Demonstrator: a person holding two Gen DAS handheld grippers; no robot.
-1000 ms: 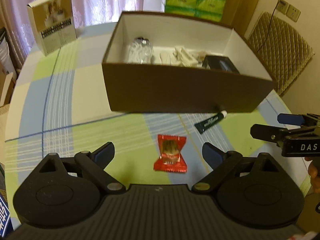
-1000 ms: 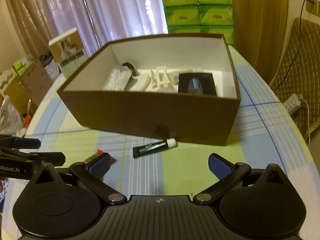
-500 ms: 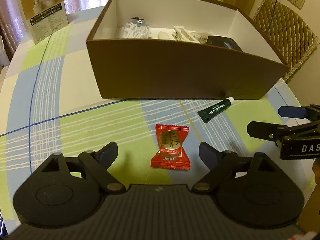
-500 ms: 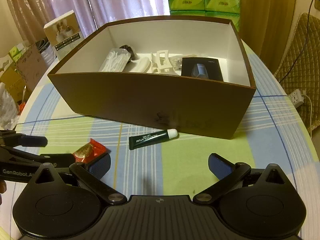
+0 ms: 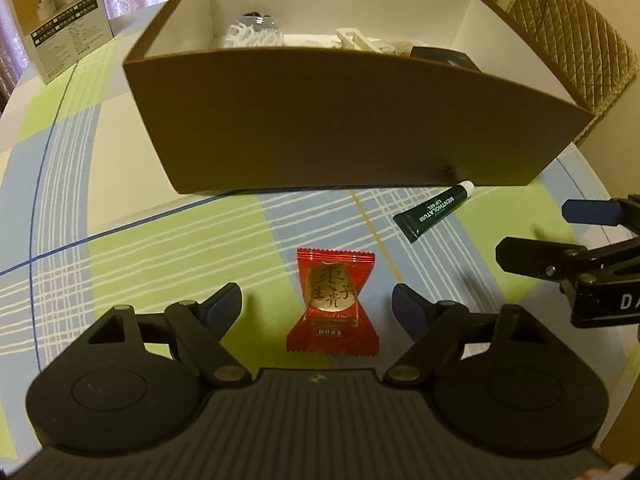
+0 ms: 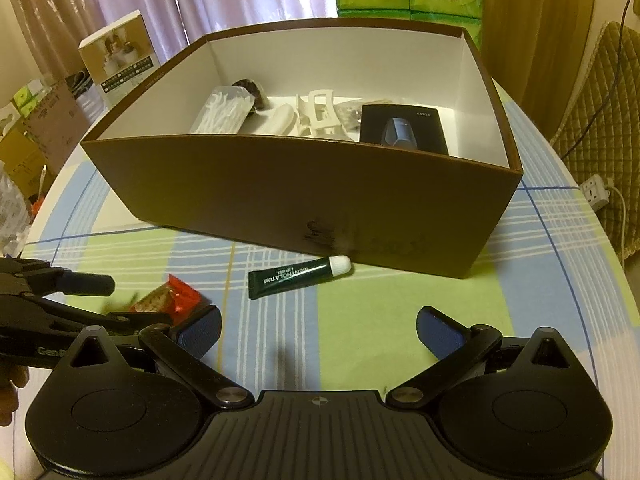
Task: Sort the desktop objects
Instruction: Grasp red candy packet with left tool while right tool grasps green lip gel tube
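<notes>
Left gripper (image 5: pixel 316 304) is sitting spread wide, red candy packet (image 5: pixel 332 304) lying flat on the surface (image 5: pixel 120 248) right between its fingers, not touching either. Green tube (image 5: pixel 434 212) is lying ahead-right, cap against the brown box (image 5: pixel 340 128). Right wrist view: right gripper (image 6: pixel 318 326) is also hanging open, empty, tube (image 6: pixel 298 276) lying just ahead between finger lines, candy packet (image 6: pixel 168 300) off to the left.

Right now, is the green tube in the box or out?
Out: the green tube lies on the tablecloth beside the box.
</notes>
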